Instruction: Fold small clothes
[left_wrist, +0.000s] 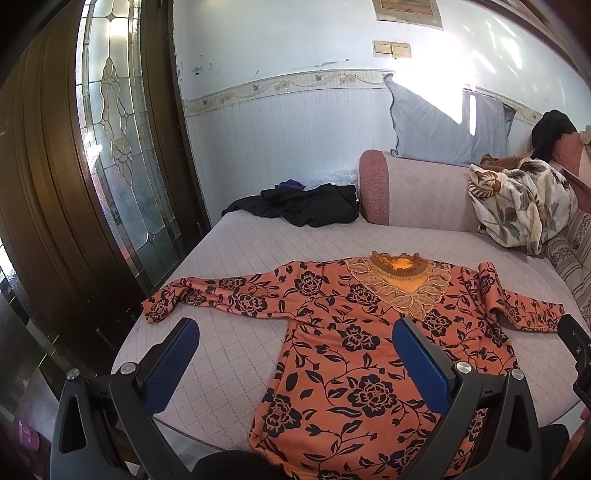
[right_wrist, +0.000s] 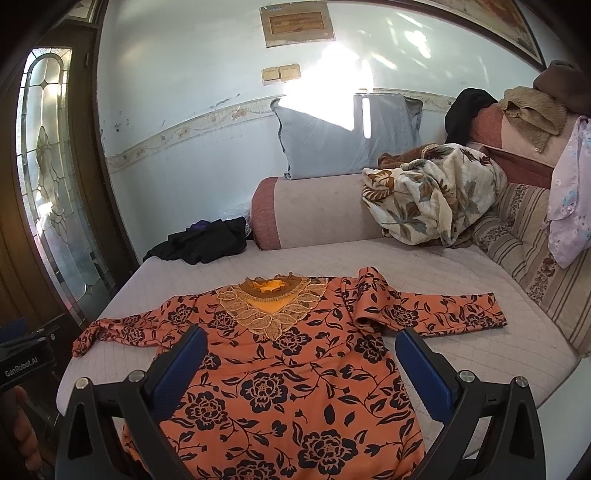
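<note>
On the sofa seat (right_wrist: 424, 266) the top (right_wrist: 280, 373) lies flat, collar at 12 o'clock, both sleeves spread, the right one doubled near the shoulder. Left tongs (left_wrist: 295, 354) and right tongs (right_wrist: 301, 363) hover released, gripping nothing. No fold made; all folding remains

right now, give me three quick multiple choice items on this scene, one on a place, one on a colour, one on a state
1. Where is the black clothing pile?
A. on the floral top
B. at the far end of the mattress, beside the door
C. on the pillow

2. What colours is the floral top?
A. orange with black flowers
B. plain blue
C. white with stripes

3. How are the left gripper and right gripper?
A. both open, holding nothing
B. both clamped on sleeves
C. one shut

Answers: 1 B, it lies past the top by the glass door. 2 A, the print shows it. 3 A, fingers spread wide, empty.
</note>
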